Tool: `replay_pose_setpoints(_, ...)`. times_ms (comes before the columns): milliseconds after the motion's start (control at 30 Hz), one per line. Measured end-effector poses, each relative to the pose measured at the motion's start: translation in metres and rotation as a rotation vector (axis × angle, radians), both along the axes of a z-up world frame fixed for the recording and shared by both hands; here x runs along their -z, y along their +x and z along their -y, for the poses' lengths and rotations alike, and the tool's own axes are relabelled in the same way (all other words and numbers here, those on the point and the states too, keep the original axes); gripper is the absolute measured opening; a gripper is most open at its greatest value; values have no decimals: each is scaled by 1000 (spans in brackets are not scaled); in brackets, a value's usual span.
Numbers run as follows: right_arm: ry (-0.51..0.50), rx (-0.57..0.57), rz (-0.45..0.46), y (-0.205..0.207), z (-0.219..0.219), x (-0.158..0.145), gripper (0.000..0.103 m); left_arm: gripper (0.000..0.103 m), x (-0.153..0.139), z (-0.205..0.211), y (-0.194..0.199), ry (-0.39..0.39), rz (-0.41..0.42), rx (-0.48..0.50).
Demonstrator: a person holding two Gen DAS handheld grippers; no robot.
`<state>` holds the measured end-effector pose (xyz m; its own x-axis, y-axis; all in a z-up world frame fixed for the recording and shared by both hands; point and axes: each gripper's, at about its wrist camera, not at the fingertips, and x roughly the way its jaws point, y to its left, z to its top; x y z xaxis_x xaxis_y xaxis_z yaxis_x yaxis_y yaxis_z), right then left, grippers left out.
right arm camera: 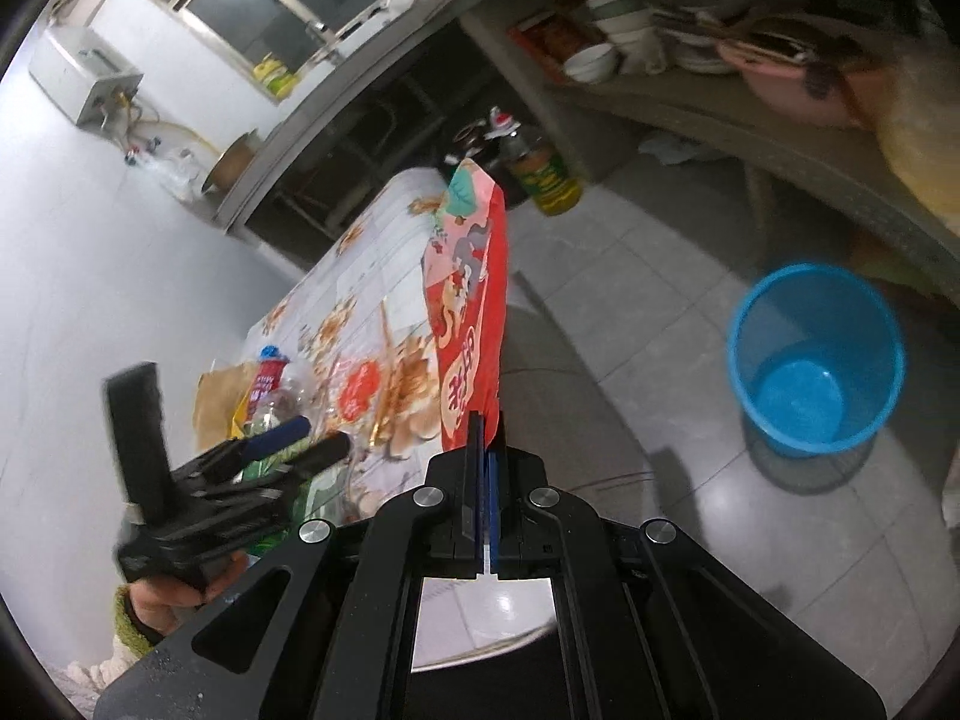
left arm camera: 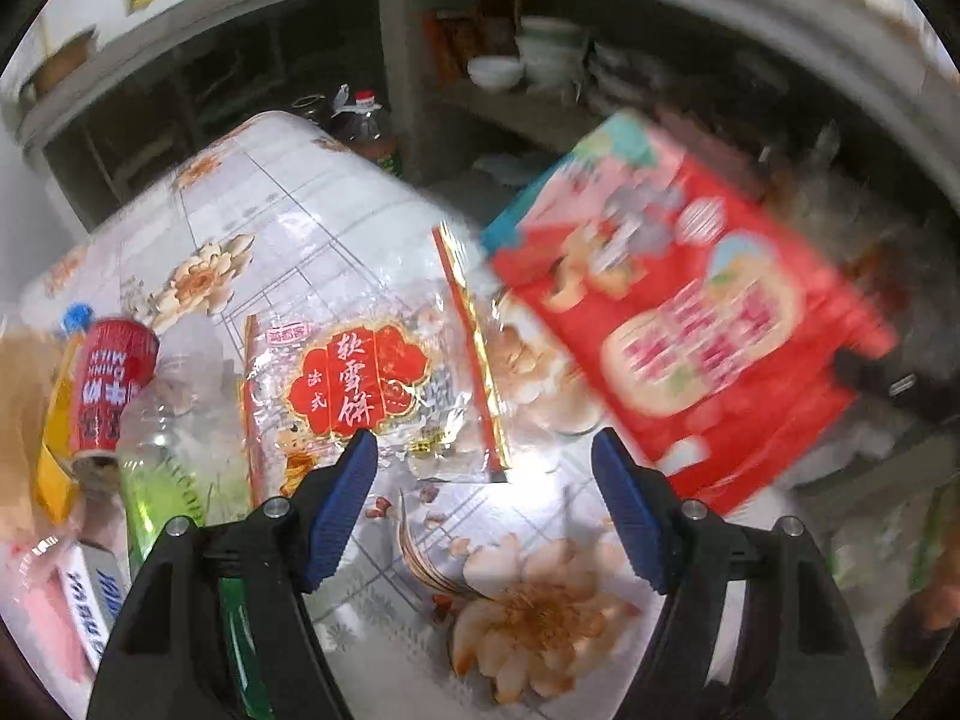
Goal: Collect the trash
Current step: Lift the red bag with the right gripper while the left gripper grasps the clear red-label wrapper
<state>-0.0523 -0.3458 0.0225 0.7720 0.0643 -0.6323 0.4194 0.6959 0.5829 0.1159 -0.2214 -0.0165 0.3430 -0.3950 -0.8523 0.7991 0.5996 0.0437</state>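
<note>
My right gripper (right arm camera: 487, 429) is shut on the bottom edge of a red snack bag (right arm camera: 465, 300) and holds it upright over the table's right edge; the bag shows blurred in the left wrist view (left arm camera: 690, 312). A blue trash bin (right arm camera: 816, 360) stands on the floor to the right. My left gripper (left arm camera: 485, 468) is open and empty above the floral tablecloth (left arm camera: 270, 204), just short of a clear wrapper with a red label (left arm camera: 366, 384). It also shows in the right wrist view (right arm camera: 306, 438). A red can (left arm camera: 111, 378) and a clear plastic bottle (left arm camera: 180, 420) lie at the left.
A yellow packet (left arm camera: 54, 444) and a white-blue carton (left arm camera: 90, 600) lie at the table's left edge. An oil bottle (right arm camera: 543, 174) stands on the tiled floor beyond the table. Shelves with bowls (right arm camera: 594, 60) run along the back.
</note>
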Motion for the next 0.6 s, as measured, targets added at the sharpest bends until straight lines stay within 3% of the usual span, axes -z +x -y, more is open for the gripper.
replay_pose_setpoints(133, 10, 14, 11, -9, 5, -1, 0, 70, 24, 13, 2, 99, 31, -36)
replay_pose_setpoints(200, 18, 15, 23, -11, 7, -1, 0, 58, 32, 12, 9, 105, 0, -71)
replay_pose_setpoints(300, 22, 17, 36, -14, 9, -1, 0, 45, 36, 5, 19, 60, -40, -125)
replay_pose_setpoints(467, 21, 15, 52, -19, 15, -3, 0, 35, 34, -2, 22, 11, -40, -162)
replay_pose_setpoints(500, 17, 18, 54, -20, 16, -3, 0, 24, 34, -4, 23, 2, -34, -167)
replay_pose_setpoints(600, -9, 35, 54, -24, 17, -7, 0, 20, 24, -7, 20, -48, -25, -172)
